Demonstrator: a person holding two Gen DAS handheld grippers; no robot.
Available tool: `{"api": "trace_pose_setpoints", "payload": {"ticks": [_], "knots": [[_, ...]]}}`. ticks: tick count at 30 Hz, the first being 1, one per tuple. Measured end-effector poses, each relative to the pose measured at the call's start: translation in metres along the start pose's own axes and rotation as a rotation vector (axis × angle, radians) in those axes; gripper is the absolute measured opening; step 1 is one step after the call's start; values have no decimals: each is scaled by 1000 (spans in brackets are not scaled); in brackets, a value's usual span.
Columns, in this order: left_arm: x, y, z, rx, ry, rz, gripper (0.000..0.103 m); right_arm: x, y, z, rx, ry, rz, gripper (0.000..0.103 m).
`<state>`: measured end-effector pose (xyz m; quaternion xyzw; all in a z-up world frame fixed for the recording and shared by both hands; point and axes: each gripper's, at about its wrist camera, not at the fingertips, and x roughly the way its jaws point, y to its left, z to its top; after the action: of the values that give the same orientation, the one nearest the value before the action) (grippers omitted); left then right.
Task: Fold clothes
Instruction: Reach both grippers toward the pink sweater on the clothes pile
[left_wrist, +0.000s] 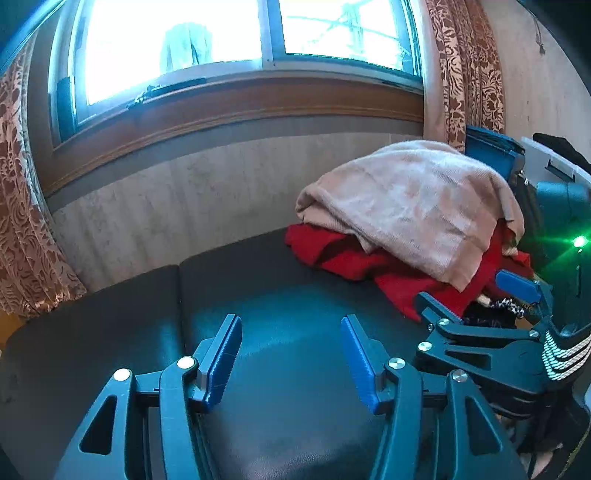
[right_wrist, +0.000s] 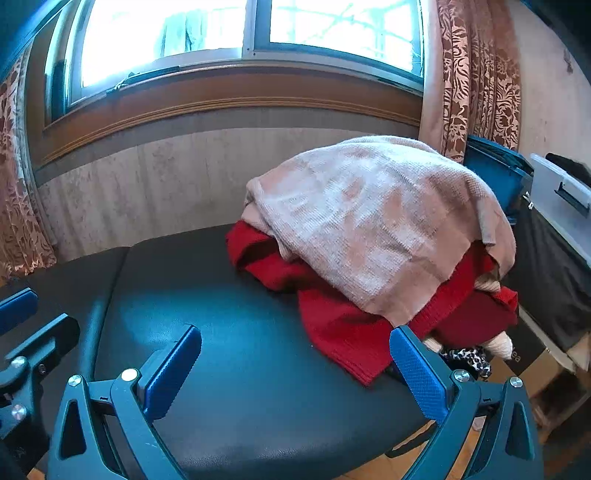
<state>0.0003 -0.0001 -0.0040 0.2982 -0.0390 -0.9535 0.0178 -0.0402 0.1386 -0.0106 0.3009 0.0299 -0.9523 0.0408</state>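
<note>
Left wrist view shows the left gripper (left_wrist: 291, 354) hovering over a dark padded leather-like bench top (left_wrist: 280, 295), its two blue ribbed fingers (left_wrist: 223, 363) spread wide with nothing between them. To its right, the right gripper (left_wrist: 476, 295) also appears in that view, reaching toward the near edge of the clothes heap; from the right wrist view the right gripper (right_wrist: 295, 369) likewise has its two blue fingers (right_wrist: 419, 373) set wide apart and empty, the right-hand finger lying just in front of the heap's lower edge, though contact cannot be told. The heap sits on the far right part of the bench, by the wall below the window. Three garments can be counted in it for certain: one pale pink knitted sweater (right_wrist: 369, 221) draped on top, one crumpled red knitted garment (right_wrist: 340, 325) under it spilling toward the grippers, and one leopard-print piece (right_wrist: 467, 358) peeking out at the bottom right edge. A cream bit of fabric shows beside that, too small to identify. One window (left_wrist: 236, 33) with two bright panes runs across the wall, flanked by two brown floral-patterned curtains (left_wrist: 469, 70), one on each side. Beyond the heap stand one blue plastic crate (right_wrist: 495, 173) and one pale grey box (right_wrist: 565, 192).
</note>
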Motion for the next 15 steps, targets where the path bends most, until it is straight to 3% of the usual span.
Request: {"api": "trace_pose_setpoints", "payload": {"ticks": [4,10,15], "knots": [[12,-1,-20,-34,36,-1,58,5,2,-4,-20,19,-1,103],[66,15,-73,-85,214,13,58,17,6,-9,-55,56,10,103],[103,20,-107,-93,318,46,58,27,15,-11,-89,86,23,103]]}}
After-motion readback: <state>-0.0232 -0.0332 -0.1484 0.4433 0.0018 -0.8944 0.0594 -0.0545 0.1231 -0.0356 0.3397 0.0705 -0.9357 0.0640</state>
